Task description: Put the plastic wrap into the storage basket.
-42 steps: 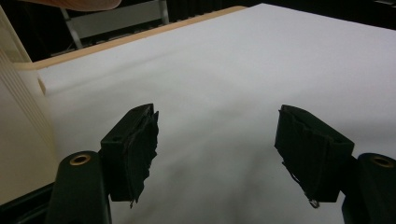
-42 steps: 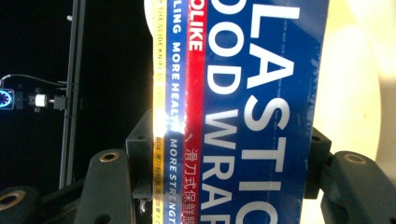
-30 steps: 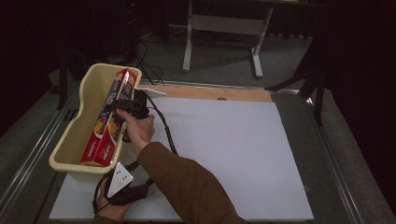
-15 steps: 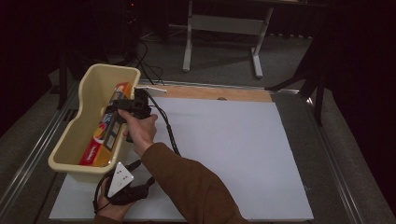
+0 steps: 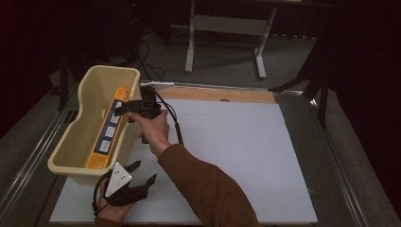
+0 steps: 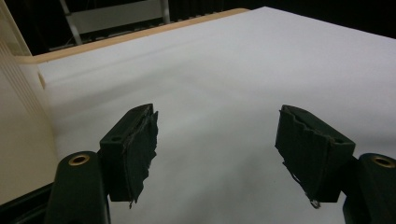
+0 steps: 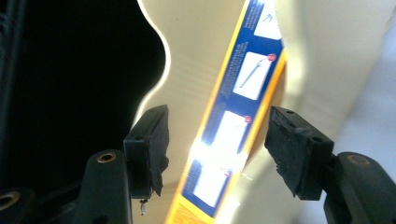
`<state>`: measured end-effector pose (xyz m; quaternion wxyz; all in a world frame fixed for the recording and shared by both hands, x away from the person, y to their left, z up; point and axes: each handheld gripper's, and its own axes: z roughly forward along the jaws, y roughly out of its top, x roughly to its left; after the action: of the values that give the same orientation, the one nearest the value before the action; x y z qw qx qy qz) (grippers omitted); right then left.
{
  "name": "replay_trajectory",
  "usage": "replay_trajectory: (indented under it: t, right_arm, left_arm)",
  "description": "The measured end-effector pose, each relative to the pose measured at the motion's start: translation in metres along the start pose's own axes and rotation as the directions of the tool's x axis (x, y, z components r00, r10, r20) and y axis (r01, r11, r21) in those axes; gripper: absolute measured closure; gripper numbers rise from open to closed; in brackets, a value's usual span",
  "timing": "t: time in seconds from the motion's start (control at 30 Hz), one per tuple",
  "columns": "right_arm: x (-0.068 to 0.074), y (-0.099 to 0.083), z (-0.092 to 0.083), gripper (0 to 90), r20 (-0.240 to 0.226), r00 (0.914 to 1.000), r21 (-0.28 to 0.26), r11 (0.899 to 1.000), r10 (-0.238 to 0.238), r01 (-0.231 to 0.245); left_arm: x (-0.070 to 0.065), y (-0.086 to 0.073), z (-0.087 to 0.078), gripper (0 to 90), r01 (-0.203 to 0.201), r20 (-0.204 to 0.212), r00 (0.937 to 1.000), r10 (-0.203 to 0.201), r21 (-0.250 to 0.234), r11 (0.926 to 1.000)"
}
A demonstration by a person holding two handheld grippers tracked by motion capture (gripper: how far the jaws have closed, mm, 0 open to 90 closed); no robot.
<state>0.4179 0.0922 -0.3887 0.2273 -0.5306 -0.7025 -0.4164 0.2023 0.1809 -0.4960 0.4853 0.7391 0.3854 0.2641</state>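
right gripper (image 5: 124,109) hangs at the inner wall of the cream tub (image 5: 75,142), jaws spread wide and gripping nothing — in the right gripper view the long yellow-and-blue box (image 7: 233,116) lies beyond and between the pads, not pinched. the box (image 5: 109,128) rests lengthwise in the tub, printed panel side up, one end toward the far wall and the other toward the near wall. left gripper (image 5: 142,173) sits low over the white sheet (image 5: 236,156) just beside the tub's near corner — jaws released, well apart, white sheet bare between them
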Motion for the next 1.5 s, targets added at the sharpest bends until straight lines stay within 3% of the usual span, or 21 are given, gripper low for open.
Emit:
replay_trajectory:
  t: [0.13,0.27,0.3,0.33,0.37,0.4,0.43,0.47,0.5,0.53,0.57,0.6,0.63,0.8,0.83,0.87,0.9,1.0,1.13,1.4,1.5]
  right_arm:
    - [0.001,-0.003,-0.01,38.9,0.046,0.9905,-0.016,0.991,-0.13,0.131]
    - [-0.001,-0.008,-0.017,37.1,0.101,0.9588,-0.008,0.963,-0.266,0.268]
    - [-0.004,-0.012,-0.02,36.1,0.124,0.9393,-0.003,0.946,-0.32,0.323]
    - [-0.004,-0.012,-0.02,36.1,0.124,0.9393,-0.003,0.946,-0.32,0.323]
    - [-0.007,-0.016,-0.024,35.2,0.161,0.9081,0.01,0.921,-0.387,0.39]
    - [-0.007,-0.016,-0.024,35.2,0.161,0.9081,0.01,0.921,-0.387,0.39]
    - [-0.011,-0.022,-0.03,35.0,0.199,0.8654,0.027,0.885,-0.46,0.464]
    - [-0.011,-0.022,-0.03,35.0,0.199,0.8654,0.027,0.885,-0.46,0.464]
    - [-0.015,-0.026,-0.036,34.9,0.225,0.8376,0.035,0.863,-0.498,0.504]
    - [-0.015,-0.026,-0.036,34.9,0.225,0.8376,0.035,0.863,-0.498,0.504]
    - [-0.021,-0.029,-0.043,34.8,0.247,0.8161,0.04,0.847,-0.522,0.53]
    - [-0.021,-0.029,-0.043,34.8,0.247,0.8161,0.04,0.847,-0.522,0.53]
    - [-0.027,-0.031,-0.051,34.8,0.275,0.7996,0.043,0.838,-0.534,0.545]
    - [-0.041,-0.036,-0.07,34.8,0.299,0.7722,0.034,0.815,-0.561,0.579]
    - [-0.049,-0.042,-0.08,34.8,0.331,0.7332,0.037,0.785,-0.594,0.619]
    - [-0.049,-0.042,-0.08,34.8,0.331,0.7332,0.037,0.785,-0.594,0.619]
    - [-0.054,-0.048,-0.087,35.0,0.37,0.6962,0.041,0.76,-0.615,0.649]
    - [-0.063,-0.056,-0.096,35.1,0.399,0.6751,0.036,0.746,-0.621,0.665]
    - [-0.08,-0.07,-0.11,35.1,0.4,0.6839,0.004,0.747,-0.61,0.664]
    - [-0.112,-0.098,-0.149,34.9,0.434,0.6676,-0.03,0.731,-0.605,0.682]
    - [-0.126,-0.113,-0.165,33.8,0.456,0.6416,-0.031,0.709,-0.617,0.704]
  left_arm:
    - [-0.001,0.0,0.0,29.1,-0.006,0.0,1.0,0.006,0.001,1.0]
    - [-0.001,0.001,0.001,29.1,-0.006,-0.003,1.0,0.006,0.001,1.0]
    - [-0.001,0.001,0.001,29.1,-0.007,-0.003,1.0,0.007,0.003,1.0]
    - [-0.001,0.001,0.001,29.1,-0.007,-0.003,1.0,0.007,0.003,1.0]
    - [-0.002,0.001,0.001,29.1,-0.011,-0.003,0.9999,0.011,0.005,0.9999]
    - [-0.002,0.001,0.001,29.1,-0.011,-0.003,0.9999,0.011,0.005,0.9999]
    - [-0.002,0.001,0.001,29.1,-0.013,-0.002,0.9999,0.013,0.007,0.9999]
    - [-0.002,0.001,0.002,29.1,-0.013,-0.002,0.9999,0.013,0.008,0.9999]
    - [-0.002,0.001,0.002,29.1,-0.015,-0.004,0.9999,0.015,0.011,0.9998]
    - [-0.002,0.001,0.002,29.0,-0.015,-0.004,0.9999,0.015,0.011,0.9998]
    - [-0.002,0.001,0.003,29.0,-0.017,-0.005,0.9998,0.017,0.013,0.9998]
    - [-0.002,0.001,0.003,29.0,-0.017,-0.005,0.9998,0.017,0.013,0.9998]
    - [-0.003,0.001,0.003,29.0,-0.018,-0.006,0.9998,0.019,0.013,0.9997]
    - [-0.003,0.002,0.004,29.0,-0.019,-0.007,0.9998,0.019,0.019,0.9996]
    - [-0.003,0.002,0.005,29.0,-0.022,-0.007,0.9997,0.022,0.025,0.9994]
    - [-0.003,0.002,0.005,29.0,-0.02,-0.007,0.9998,0.02,0.028,0.9994]
    - [-0.003,0.002,0.006,29.0,-0.019,-0.014,0.9997,0.019,0.031,0.9994]
    - [-0.002,0.002,0.006,29.0,-0.015,-0.015,0.9998,0.016,0.029,0.9995]
    - [-0.002,0.002,0.006,29.0,-0.014,-0.017,0.9997,0.015,0.035,0.9993]
    - [-0.002,0.001,0.009,29.0,-0.008,-0.03,0.9995,0.009,0.059,0.9983]
    - [-0.002,0.001,0.01,29.1,-0.007,-0.032,0.9995,0.009,0.061,0.9981]
